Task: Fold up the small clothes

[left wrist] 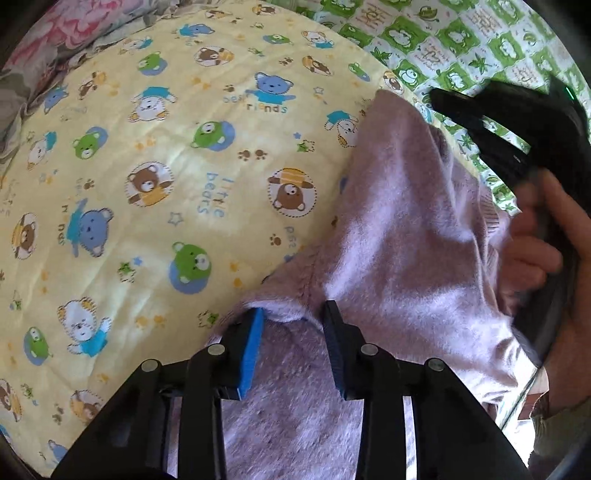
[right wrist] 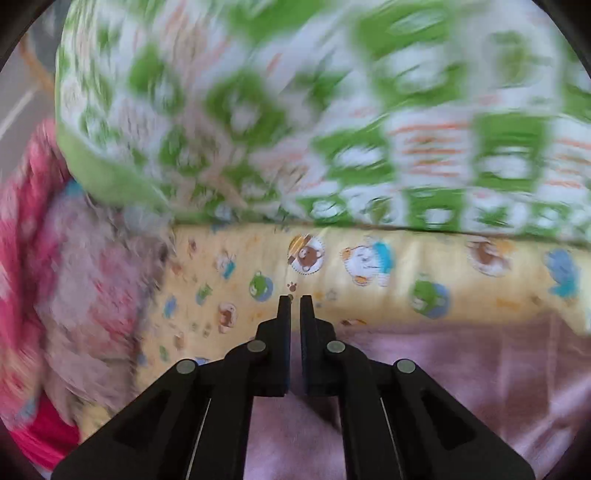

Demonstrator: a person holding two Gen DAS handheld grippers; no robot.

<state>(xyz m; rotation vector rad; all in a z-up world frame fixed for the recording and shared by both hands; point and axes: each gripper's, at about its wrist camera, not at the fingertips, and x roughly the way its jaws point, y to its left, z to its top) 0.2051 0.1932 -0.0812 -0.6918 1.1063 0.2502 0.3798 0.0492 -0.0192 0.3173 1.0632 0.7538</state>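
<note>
A small lilac knit garment (left wrist: 402, 236) lies on the yellow bear-print sheet (left wrist: 155, 177), partly folded over itself. My left gripper (left wrist: 295, 314) is open, its fingers either side of a fold of the garment's edge. My right gripper (right wrist: 295, 298) hangs above the garment (right wrist: 461, 369) with its jaws nearly together and nothing between them. It also shows in the left wrist view (left wrist: 491, 129), held by a hand at the right edge. The right wrist view is blurred.
A green and white frog-print cushion (right wrist: 332, 110) lies behind the yellow sheet; it also shows in the left wrist view (left wrist: 443, 40). A pink floral cloth (right wrist: 74, 277) is bunched at the left, and a floral cloth (left wrist: 70, 33) shows at the top left.
</note>
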